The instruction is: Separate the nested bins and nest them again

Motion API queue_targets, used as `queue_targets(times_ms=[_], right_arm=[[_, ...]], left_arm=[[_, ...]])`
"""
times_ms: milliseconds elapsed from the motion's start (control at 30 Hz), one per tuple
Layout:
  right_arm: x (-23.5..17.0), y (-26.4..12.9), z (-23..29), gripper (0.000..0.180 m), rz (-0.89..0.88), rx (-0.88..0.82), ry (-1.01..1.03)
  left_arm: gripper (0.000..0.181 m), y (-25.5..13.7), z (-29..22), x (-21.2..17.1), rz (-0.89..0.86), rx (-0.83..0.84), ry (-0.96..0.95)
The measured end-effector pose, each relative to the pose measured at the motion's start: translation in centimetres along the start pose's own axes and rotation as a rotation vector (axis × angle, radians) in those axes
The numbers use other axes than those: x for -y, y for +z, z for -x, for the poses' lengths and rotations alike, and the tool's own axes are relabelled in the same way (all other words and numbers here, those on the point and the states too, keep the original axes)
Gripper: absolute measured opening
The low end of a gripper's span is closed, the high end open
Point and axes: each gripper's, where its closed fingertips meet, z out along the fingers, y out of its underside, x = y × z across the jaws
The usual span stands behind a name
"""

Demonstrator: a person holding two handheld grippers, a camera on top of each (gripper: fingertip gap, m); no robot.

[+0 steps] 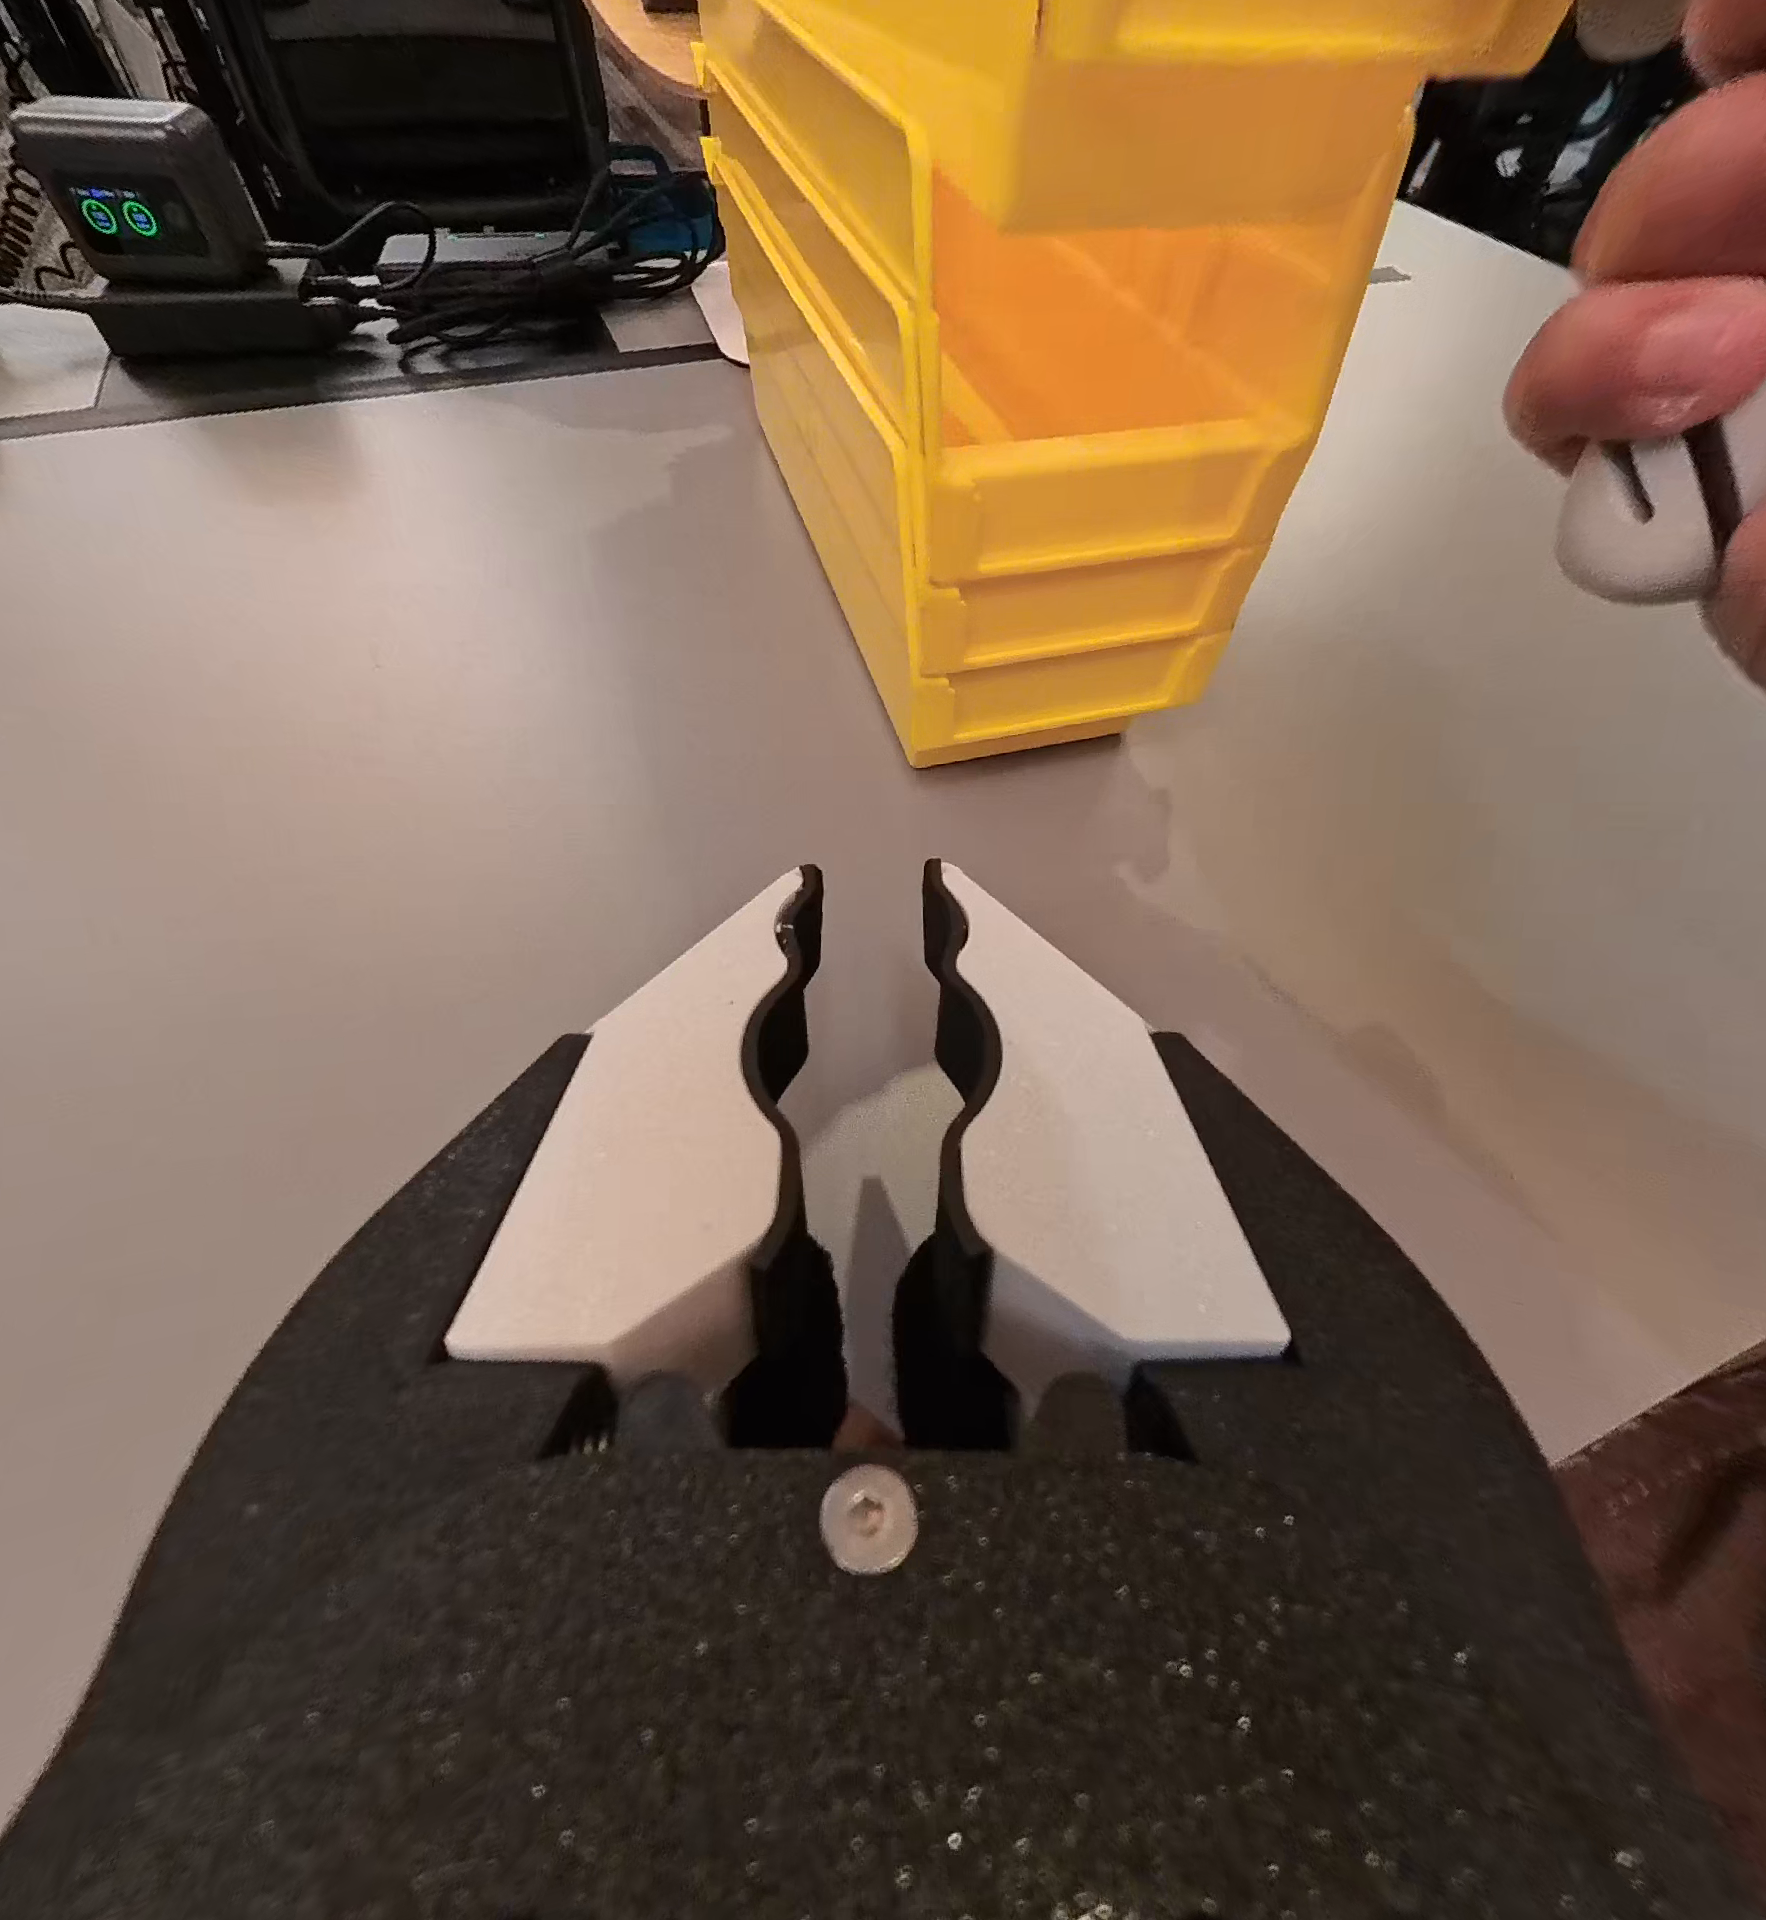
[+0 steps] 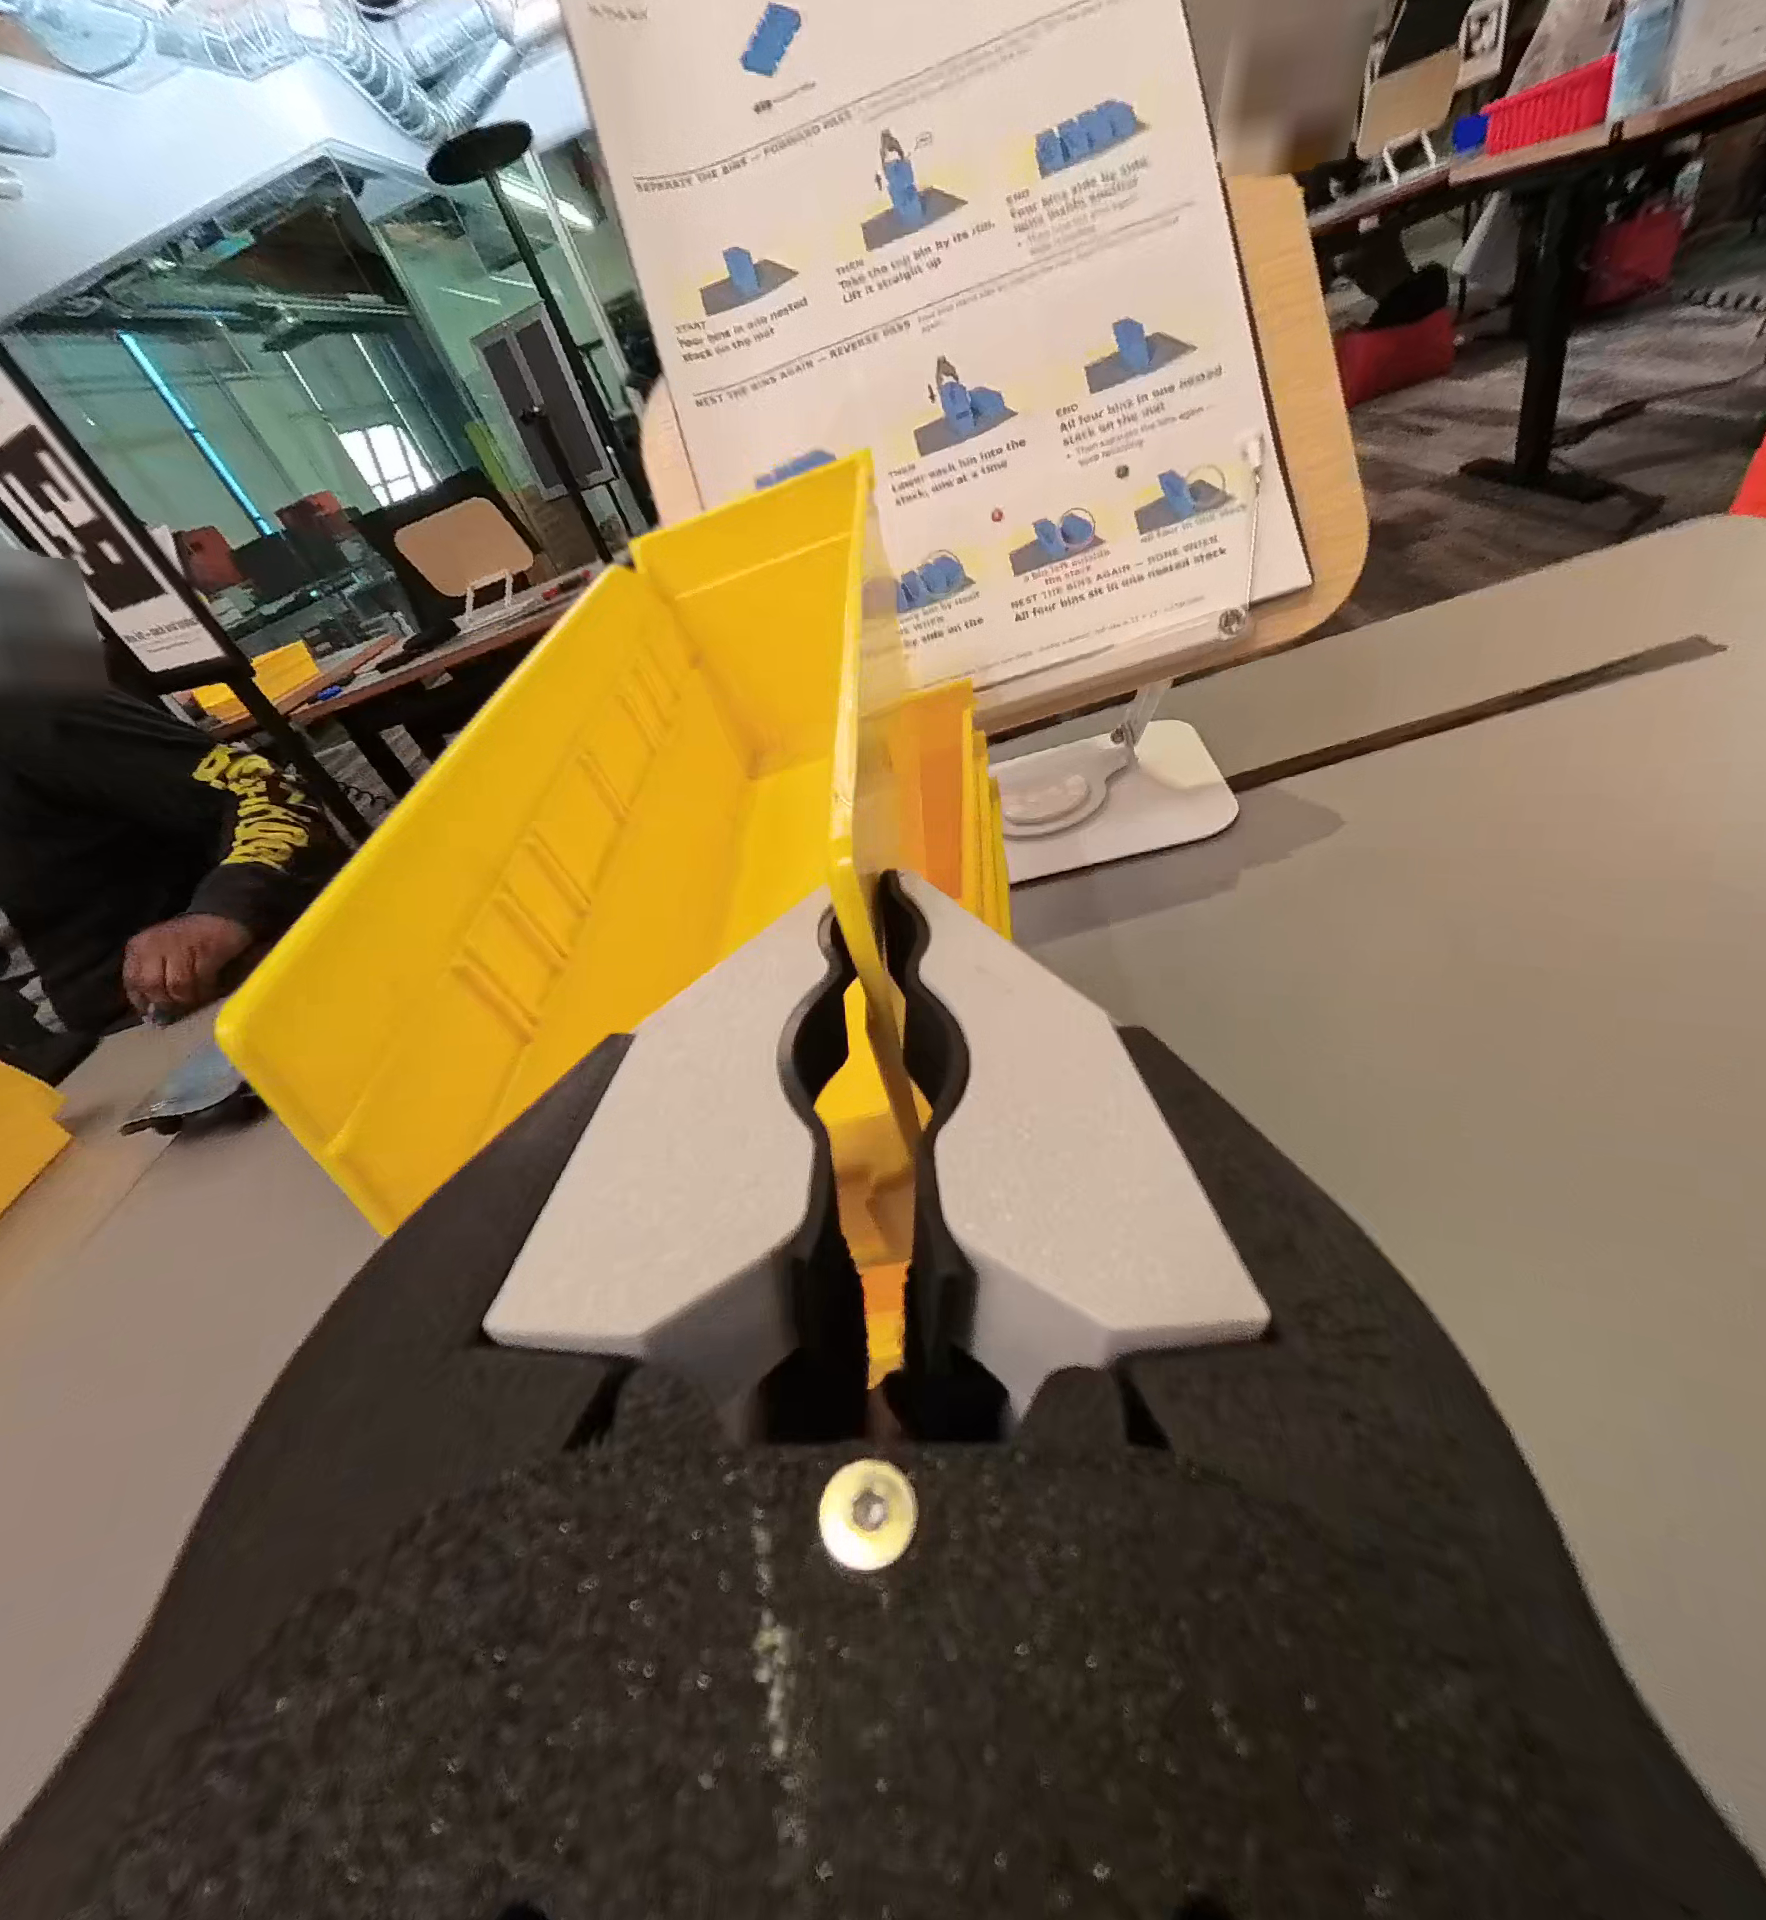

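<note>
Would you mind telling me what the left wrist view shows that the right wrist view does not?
Only the left wrist view shows the open left hand-held gripper, three nested bins standing on the table, and a charger with cables.

Only the right wrist view shows the right hand-held gripper shut on the lifted bin's wall, plus the instruction board.

Both show the lifted bin and the table.

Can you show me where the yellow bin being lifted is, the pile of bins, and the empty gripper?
lifted bin [image 2: 588, 831]: right wrist view, its ribbed side wall.
stack of bins [image 1: 1087, 613]: left wrist view, front lips.
left gripper [image 1: 871, 883]: left wrist view, gap between fingertips.
</note>
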Motion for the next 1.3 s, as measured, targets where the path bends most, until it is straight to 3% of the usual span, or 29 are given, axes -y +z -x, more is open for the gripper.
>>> queue_targets(times_ms=[367,667,767,833,967,1100,1300], right_arm=[[-4.8,2.6,-2.3,0.002,0.057,-0.067,-0.042],[-4.8,2.6,-2.1,0.003,0.078,-0.038,-0.077],[-4.7,2.0,-1.7,0.019,0.113,0.036,-0.057],[-4.1,0.8,-1.6,0.033,0.132,0.114,-0.085],[-2.1,-3.2,-1.7,0.039,0.17,0.371,-0.151],[-4.3,-7.7,-5.4,0.039,0.319,0.611,-0.321],[-9.2,-12.3,-14.0,0.039,0.389,0.651,-0.456]], left_arm=[[0.017,0.0,-0.1,-0.1,0.004,0.001,0.008],[0.017,0.1,-0.3,-0.2,0.01,-0.012,0.001],[0.017,0.1,-0.3,-0.2,0.01,-0.011,0.006],[0.017,0.0,-0.2,-0.3,0.011,-0.009,0.007],[0.017,0.0,0.1,-0.2,0.008,-0.008,-0.006],[0.017,0.1,0.3,-0.2,0.009,-0.008,-0.024],[0.017,0.2,0.1,-0.3,0.018,-0.005,-0.021]])
